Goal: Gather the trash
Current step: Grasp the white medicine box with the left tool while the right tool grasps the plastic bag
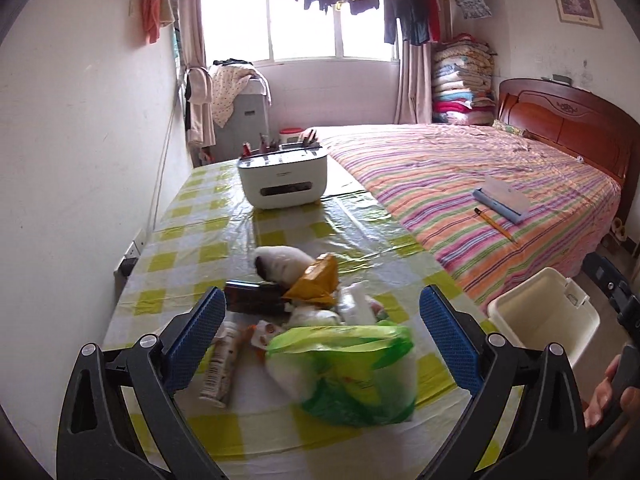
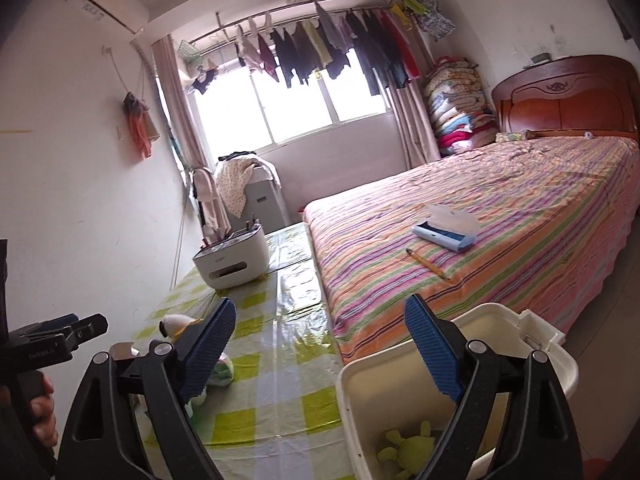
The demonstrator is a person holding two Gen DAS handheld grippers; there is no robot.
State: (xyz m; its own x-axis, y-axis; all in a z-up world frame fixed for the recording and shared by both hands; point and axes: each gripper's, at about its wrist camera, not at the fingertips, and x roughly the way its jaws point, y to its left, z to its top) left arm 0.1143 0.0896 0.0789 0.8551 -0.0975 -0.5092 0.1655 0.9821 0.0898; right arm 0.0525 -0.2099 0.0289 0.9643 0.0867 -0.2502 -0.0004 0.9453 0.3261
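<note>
Trash pile (image 1: 304, 312) sits mid-table (image 1: 192, 208), green bag (image 1: 344, 368) nearest the camera. Left hand-held gripper (image 1: 322, 344) spread wide over the pile, pads off it, nothing held. Right hand-held gripper (image 2: 320, 352) also released, empty, above the white bin (image 2: 360, 408) beside the table; a green toy (image 2: 408, 448) lies in that bin.

Daylight from the far window (image 1: 304, 20), blown out to white, sheen on the plastic tablecloth (image 1: 360, 216), near green bag (image 1: 352, 372) motion-blurred, strong fisheye bending at the edges, dark vignetted corners, soft shadows
</note>
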